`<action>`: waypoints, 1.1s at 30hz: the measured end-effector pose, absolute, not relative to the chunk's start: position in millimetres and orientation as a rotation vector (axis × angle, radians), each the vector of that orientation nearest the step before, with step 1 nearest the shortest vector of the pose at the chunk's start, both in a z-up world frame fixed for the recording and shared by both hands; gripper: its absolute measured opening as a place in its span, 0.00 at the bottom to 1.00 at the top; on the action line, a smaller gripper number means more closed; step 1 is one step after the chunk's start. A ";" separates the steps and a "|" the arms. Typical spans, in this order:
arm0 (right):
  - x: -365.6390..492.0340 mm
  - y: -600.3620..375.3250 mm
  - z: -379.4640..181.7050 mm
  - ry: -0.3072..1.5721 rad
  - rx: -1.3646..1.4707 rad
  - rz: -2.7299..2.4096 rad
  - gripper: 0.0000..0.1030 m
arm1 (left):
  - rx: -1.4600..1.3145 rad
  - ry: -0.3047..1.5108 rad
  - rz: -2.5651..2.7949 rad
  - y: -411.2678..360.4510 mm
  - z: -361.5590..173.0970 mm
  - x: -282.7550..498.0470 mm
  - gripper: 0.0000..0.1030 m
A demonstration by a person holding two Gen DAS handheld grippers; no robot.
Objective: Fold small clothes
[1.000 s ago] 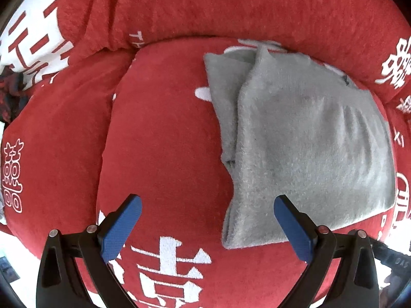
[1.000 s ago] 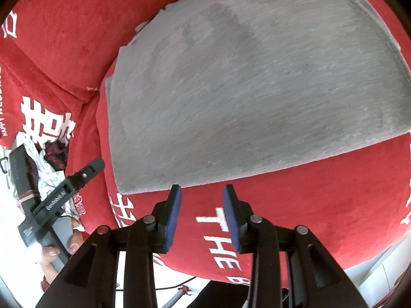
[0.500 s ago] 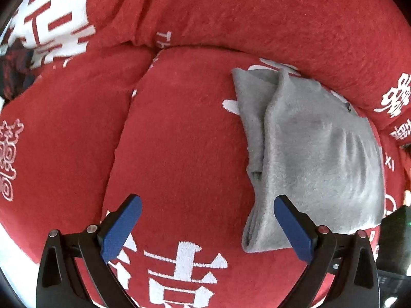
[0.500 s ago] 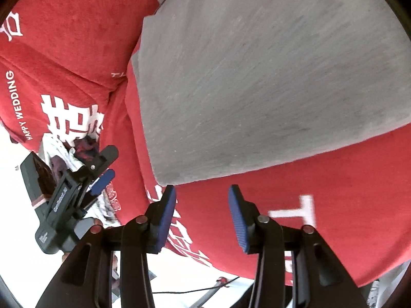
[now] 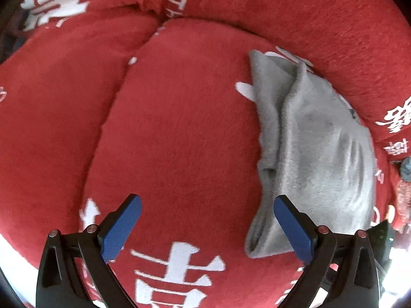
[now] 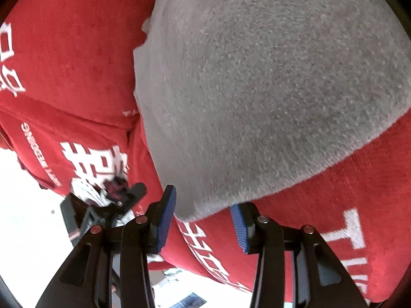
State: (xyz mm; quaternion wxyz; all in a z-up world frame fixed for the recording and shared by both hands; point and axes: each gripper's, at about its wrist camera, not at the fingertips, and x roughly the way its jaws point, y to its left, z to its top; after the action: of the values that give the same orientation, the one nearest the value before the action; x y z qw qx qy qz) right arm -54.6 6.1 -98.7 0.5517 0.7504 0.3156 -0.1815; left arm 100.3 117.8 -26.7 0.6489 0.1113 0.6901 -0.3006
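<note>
A folded grey garment (image 5: 318,154) lies on a red sofa seat cushion (image 5: 179,133) with white lettering. In the left wrist view it is at the right, layered edges facing left. My left gripper (image 5: 205,223) is wide open and empty, its right fingertip (image 5: 285,213) over the garment's near corner. In the right wrist view the garment (image 6: 269,89) fills most of the frame. My right gripper (image 6: 204,210) is open, its blue pads on either side of the garment's near corner, close above it.
The red sofa back cushion (image 5: 282,7) rises behind the seat. A second seat cushion (image 5: 46,107) lies to the left. The left gripper's body (image 6: 102,213) shows at lower left of the right wrist view, beyond the sofa's front edge (image 6: 218,274), over white floor.
My right gripper has opened wider and moved in onto the garment's near corner. My left gripper has drifted left, so the garment sits further right in its view.
</note>
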 end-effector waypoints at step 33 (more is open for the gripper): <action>-36.4 -13.3 -47.2 0.988 1.530 -0.243 0.12 | 0.240 1.738 -1.052 -38.5 -57.3 91.4 0.99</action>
State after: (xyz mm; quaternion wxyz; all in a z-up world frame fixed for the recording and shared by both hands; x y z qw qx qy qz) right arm -36.4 -13.3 -47.2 0.6069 0.6619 0.4273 -0.1051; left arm 91.4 -38.5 -57.3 0.5208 0.0999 0.7252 -0.4391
